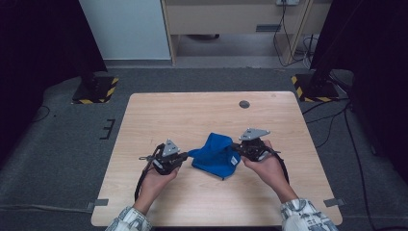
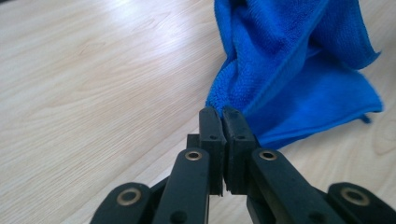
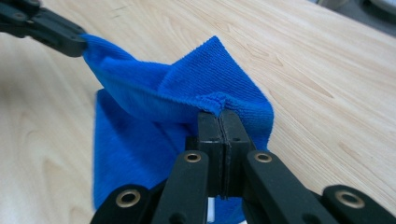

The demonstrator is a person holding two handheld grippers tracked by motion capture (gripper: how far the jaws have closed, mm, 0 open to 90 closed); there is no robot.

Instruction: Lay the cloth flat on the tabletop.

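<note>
Blue cloth [image 1: 215,155] on your light wood-grain table [image 1: 192,115].
Your grippers' jaws are black, sleeves [image 1: 305,216] patterned pale; floor stands striped yellow-black [image 1: 111,90].

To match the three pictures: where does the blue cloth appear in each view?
High view: blue cloth at table centre, between both grippers.
Left gripper view: upper right, its edge pinched.
Right gripper view: centre-left, edge pinched.
Shared landmark: the wooden table.
</note>
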